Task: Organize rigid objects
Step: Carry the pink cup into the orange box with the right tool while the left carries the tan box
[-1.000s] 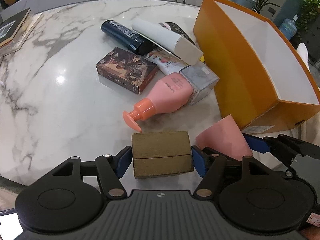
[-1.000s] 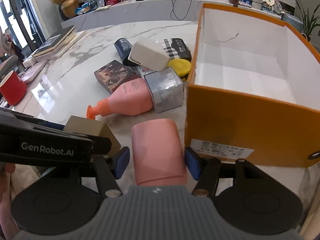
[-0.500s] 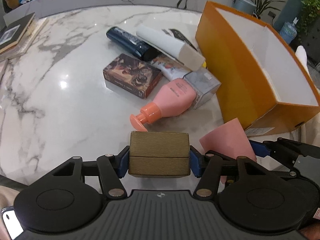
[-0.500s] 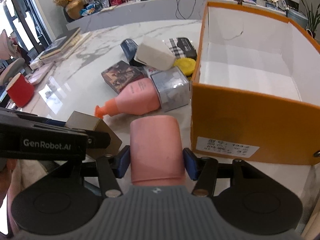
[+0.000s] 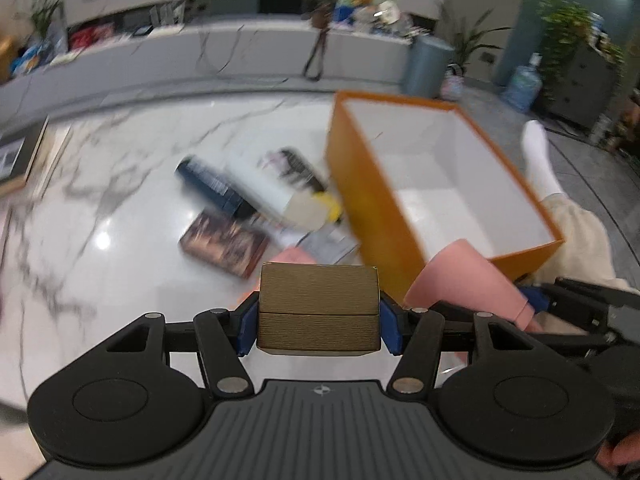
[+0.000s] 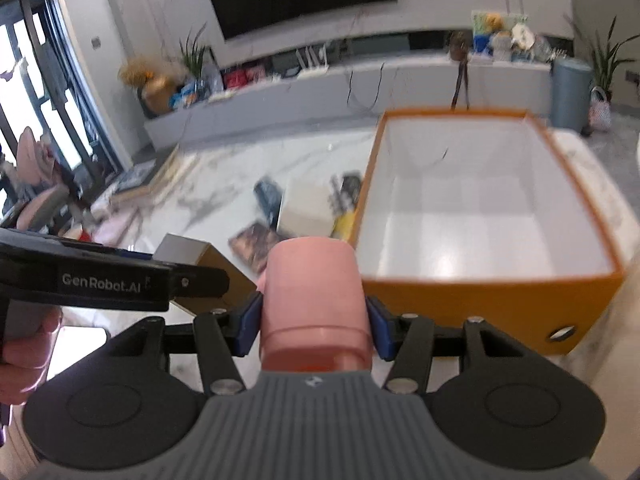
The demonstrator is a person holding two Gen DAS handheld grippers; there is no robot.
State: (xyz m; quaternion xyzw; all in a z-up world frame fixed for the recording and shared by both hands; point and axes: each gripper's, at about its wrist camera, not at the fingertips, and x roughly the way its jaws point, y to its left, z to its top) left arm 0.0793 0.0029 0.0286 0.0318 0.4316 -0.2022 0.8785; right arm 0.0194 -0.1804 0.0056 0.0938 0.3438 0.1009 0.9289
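My left gripper is shut on a gold-brown box and holds it in the air above the marble table. My right gripper is shut on a pink cup-shaped container, also lifted; that container shows in the left wrist view to the right of the gold box. The open orange box with a white inside stands ahead and right of both grippers; it also shows in the left wrist view. It holds nothing that I can see.
Loose items lie left of the orange box: a dark blue tube, a picture-printed box, a white tube, a silver box and a yellow item. Books lie at the table's far left edge.
Both grippers have risen with their objects and tilted up, so the room's far wall is now in view. The table items look smaller and blurred.
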